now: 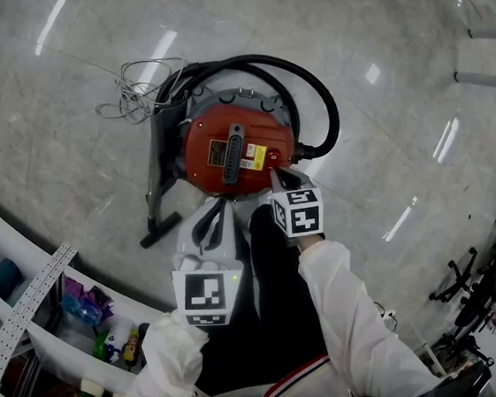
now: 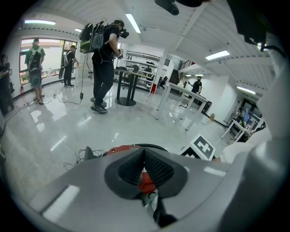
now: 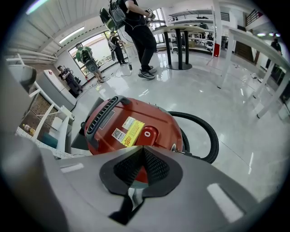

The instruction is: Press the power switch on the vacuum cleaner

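The vacuum [image 1: 235, 147], a red drum, stands on the floor [image 1: 67, 169] right in front of the person. Its black hose [image 1: 328, 113] curls round its far and right side, and a loose cord [image 1: 133, 86] lies in a tangle off its far left corner. On its lid, the power switch [image 3: 147, 134] is a raised red pad marked with a ring. It sits just right of the yellow label [image 3: 131, 132], on the side of the vacuum nearest the person.

The right tongs [image 1: 279, 179] reach down to the vacuum's near right edge. Their own view shows the right tongs [image 3: 143, 152] closed tip to tip with nothing between them. The switch lies just beyond the tips, a little to their right. From the head view the tip seems to be at the lid's rim, though whether it touches the lid is not clear.

The left tongs [image 1: 217, 214] hang near the vacuum's near side, a little farther from it than the right pair. They too are closed and empty [image 2: 144, 152], and they are not aimed at the switch.

By my reading the press is not yet made. The approach is almost done, and what is left is a short push forward and down onto the switch with the closed right tip.
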